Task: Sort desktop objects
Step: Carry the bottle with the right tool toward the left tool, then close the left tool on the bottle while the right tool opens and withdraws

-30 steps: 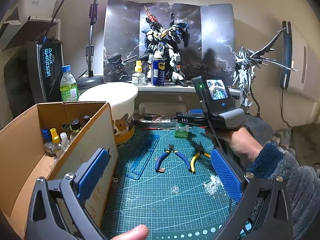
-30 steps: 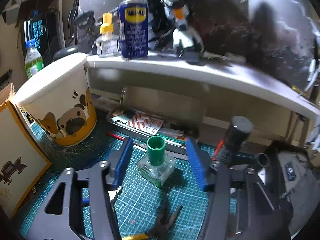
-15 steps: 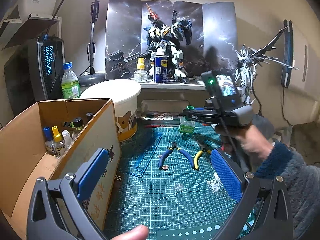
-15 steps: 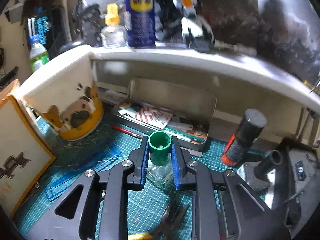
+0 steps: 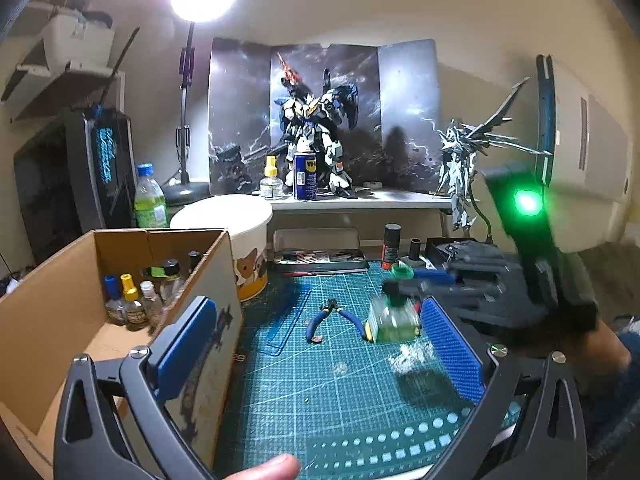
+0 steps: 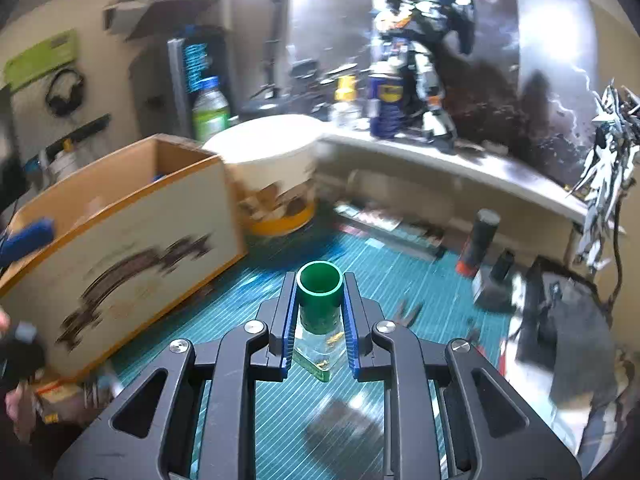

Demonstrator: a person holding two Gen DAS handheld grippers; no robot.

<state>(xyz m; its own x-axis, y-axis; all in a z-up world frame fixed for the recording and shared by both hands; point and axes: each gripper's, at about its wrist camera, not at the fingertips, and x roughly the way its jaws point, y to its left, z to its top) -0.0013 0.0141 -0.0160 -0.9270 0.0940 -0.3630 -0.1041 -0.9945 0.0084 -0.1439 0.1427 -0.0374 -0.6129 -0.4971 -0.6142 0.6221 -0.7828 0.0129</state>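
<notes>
My right gripper [image 6: 319,312] is shut on a small clear glass bottle with a green cap [image 6: 319,292], its blue pads pressing the neck just under the cap. The bottle hangs in the air above the green cutting mat [image 6: 280,408]. In the left wrist view the same bottle [image 5: 394,320] shows blurred under the right gripper [image 5: 404,280], right of centre. My left gripper [image 5: 320,344] stands open and holds nothing, low over the mat beside an open cardboard box [image 5: 60,320]. Several small bottles [image 5: 132,304] stand in that box [image 6: 132,232].
Blue-handled pliers [image 5: 328,320] lie mid-mat. A white tub with a dog print [image 5: 240,232] stands behind the box. An open tin [image 5: 320,256] and a black spray can [image 5: 390,246] sit at the mat's back. The shelf [image 5: 360,200] above carries a WD-40 can [image 5: 305,176] and model figures.
The right gripper's jaws closed on the green-capped bottle, then lifted it off the mat and carried it toward the box side. The left gripper drew back and rose a little.
</notes>
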